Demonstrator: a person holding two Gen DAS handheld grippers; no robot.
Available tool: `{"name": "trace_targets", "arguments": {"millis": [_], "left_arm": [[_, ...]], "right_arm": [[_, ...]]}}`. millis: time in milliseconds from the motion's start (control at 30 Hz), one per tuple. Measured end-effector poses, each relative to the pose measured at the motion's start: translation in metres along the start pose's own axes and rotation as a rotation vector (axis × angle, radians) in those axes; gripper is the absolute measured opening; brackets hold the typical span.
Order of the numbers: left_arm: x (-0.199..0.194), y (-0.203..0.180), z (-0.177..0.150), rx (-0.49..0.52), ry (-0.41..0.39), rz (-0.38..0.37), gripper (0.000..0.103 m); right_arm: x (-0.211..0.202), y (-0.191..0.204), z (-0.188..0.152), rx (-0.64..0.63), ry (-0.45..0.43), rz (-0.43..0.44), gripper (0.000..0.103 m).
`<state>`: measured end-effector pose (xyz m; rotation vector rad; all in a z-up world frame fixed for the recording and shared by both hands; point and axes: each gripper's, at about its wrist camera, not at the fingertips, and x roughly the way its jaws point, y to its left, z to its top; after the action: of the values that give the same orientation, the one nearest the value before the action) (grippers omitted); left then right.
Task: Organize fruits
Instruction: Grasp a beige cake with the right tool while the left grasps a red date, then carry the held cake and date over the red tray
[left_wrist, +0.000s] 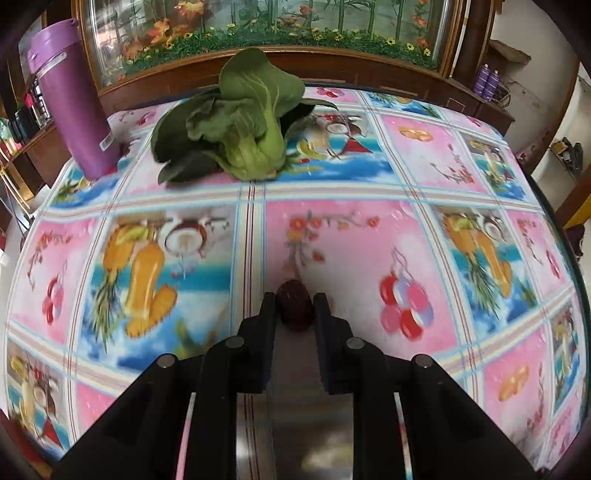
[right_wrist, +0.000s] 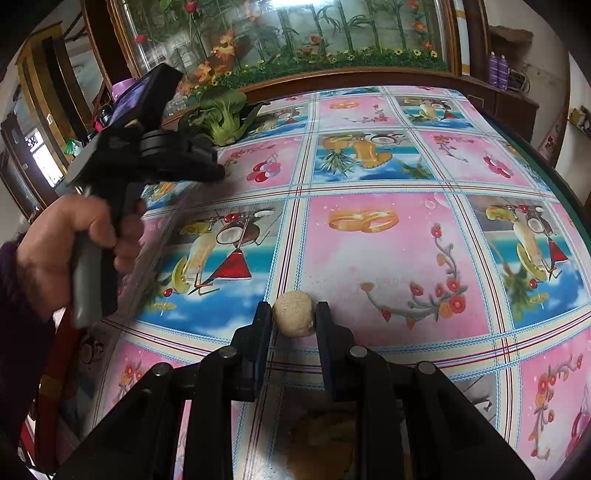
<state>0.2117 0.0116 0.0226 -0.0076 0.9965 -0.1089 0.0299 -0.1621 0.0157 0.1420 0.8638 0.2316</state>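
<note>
**Lighting and picture quality, both wrist views**

Bright, soft daylight. Strong fisheye bend: tablecloth (left_wrist: 369, 240) grid lines bow outward, corners vignetted black. Left wrist view motion-blurred across the printed cloth, worst lower left; bok choy (left_wrist: 240, 125) upper centre slightly soft. Right wrist view sharper. Glare on glass panel (right_wrist: 295, 22) at top; blown-out window (right_wrist: 44, 162) at left edge. Soft shadows under the near grippers at frame bottom

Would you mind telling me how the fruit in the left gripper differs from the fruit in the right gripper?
The left gripper holds a dark red fruit; the right gripper holds a pale beige fruit. The dark red fruit looks smooth and somewhat elongated, while the pale beige fruit looks rough, speckled and rounder. Both are small, sit between the tips of the fingers, and are carried above the patterned tablecloth.
</note>
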Motion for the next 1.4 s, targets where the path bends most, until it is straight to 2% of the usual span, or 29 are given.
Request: {"name": "trace_targets", "arguments": {"millis": [133, 467, 533, 667, 867, 1400], "left_arm": [[-0.026, -0.004, -0.036, -0.009, 0.012, -0.045, 0.021], [-0.102, -0.027, -0.160, 0.085, 0.013, -0.114, 0.021], [-0.111, -0.029, -0.172, 0.079, 0.014, -0.141, 0.021], [-0.129, -0.033, -0.190, 0.089, -0.023, -0.143, 0.021], [-0.157, -0.032, -0.210, 0.094, -0.071, -0.146, 0.021], [-0.231, 0.019, -0.266, 0.049, -0.176, -0.054, 0.022]], "right_arm": [[0.000, 0.000, 0.000, -0.006, -0.005, -0.003, 0.023], [-0.003, -0.001, -0.003, -0.014, -0.008, -0.003, 0.023], [-0.005, -0.002, -0.004, -0.007, -0.010, -0.007, 0.023], [-0.010, -0.004, -0.008, 0.003, -0.008, 0.000, 0.023], [-0.027, 0.004, -0.024, 0.053, -0.001, 0.081, 0.023], [-0.078, 0.097, -0.055, -0.067, -0.066, 0.206, 0.023]]}}
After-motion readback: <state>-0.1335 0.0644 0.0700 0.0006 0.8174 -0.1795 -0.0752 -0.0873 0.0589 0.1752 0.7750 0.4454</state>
